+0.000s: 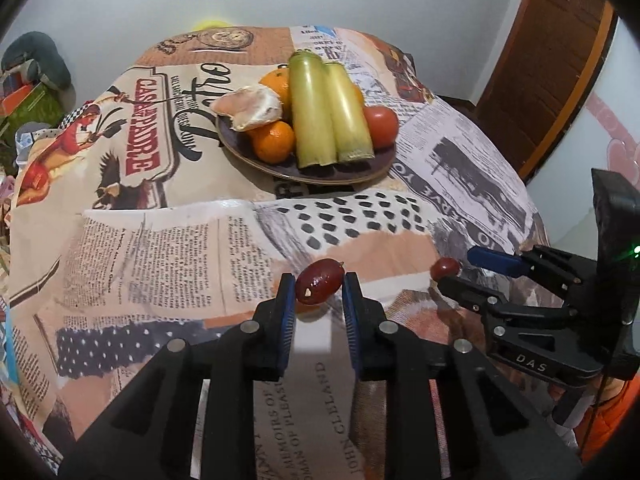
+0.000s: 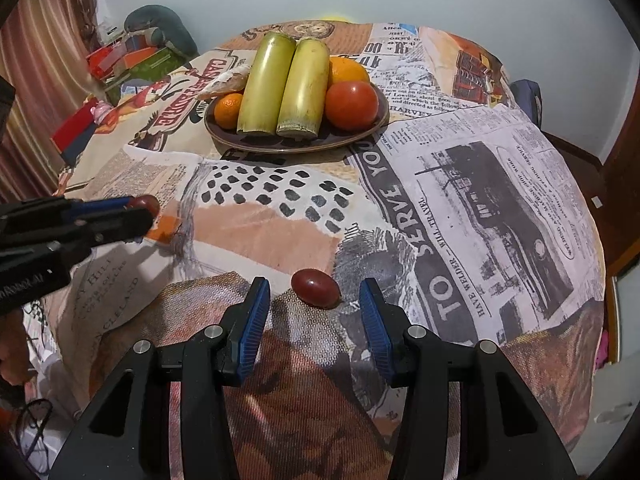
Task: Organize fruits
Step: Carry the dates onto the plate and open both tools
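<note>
Your left gripper [image 1: 319, 289] has its blue pads clamped on a small dark-red oval fruit [image 1: 319, 287] (a grape or a tiny plum tomato, hard to say which), and the fruit sits between the fingertips just clear of the patterned tablecloth [image 1: 160, 248]. From your right wrist camera the same gripper [image 2: 148, 210] shows at the left edge, the red fruit [image 2: 147, 203] peeking out at its tip.

Further back, near the middle of the table, the dark plate [image 1: 312, 174] carries a peeled mandarin [image 1: 250, 106] at its left side, two oranges [image 1: 274, 140] beside it, then two pale green stalk sections [image 1: 310, 108] lying side by side, and a red tomato [image 1: 381, 126] on the right.

Your right gripper [image 2: 314, 304] stands partly open and grips nothing. A second dark-red oval fruit [image 2: 316, 288] lies on the cloth between its two blue pads [image 2: 254, 328], nearer the fingertips, with a clear gap on either side. In the left wrist view that fruit [image 1: 445, 267] rests against the tip of the lower black finger [image 1: 464, 292], with the upper blue pad apart from it.
</note>
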The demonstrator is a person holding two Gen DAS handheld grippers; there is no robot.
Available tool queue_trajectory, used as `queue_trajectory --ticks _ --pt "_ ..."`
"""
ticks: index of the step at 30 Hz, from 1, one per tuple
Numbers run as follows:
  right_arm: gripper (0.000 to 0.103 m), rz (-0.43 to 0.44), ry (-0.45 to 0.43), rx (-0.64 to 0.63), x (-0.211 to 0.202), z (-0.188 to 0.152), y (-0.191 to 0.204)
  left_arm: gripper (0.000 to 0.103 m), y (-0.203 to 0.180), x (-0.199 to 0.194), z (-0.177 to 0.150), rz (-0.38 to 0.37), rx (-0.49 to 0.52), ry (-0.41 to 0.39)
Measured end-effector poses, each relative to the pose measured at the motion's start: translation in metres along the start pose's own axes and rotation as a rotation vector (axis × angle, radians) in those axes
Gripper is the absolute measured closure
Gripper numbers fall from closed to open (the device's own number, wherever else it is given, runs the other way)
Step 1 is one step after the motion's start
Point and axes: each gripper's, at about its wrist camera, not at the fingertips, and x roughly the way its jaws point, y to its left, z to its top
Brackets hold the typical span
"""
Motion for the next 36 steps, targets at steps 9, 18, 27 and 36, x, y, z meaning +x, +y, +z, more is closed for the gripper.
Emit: queue_trajectory --ticks 9,18,27,36 --pt "0.073 0.007 0.032 0.005 0.015 -0.001 -0.003 0.08 0.008 0.004 0.005 0.004 -0.02 -0.001" --pt "0.078 0.024 0.001 0.007 0.002 0.005 -0.001 0.08 0.011 -0.007 0.012 0.012 -0.027 -0.036" --pt "0.078 0.029 -0.091 -0.007 -0.019 0.029 0.005 0.08 0.019 -0.015 0.029 0.02 -0.033 -0.078" --pt "0.078 0.02 -0.136 -0.03 -0.01 0.059 0.005 0.08 0.019 0.002 0.06 0.015 -0.029 -0.099"
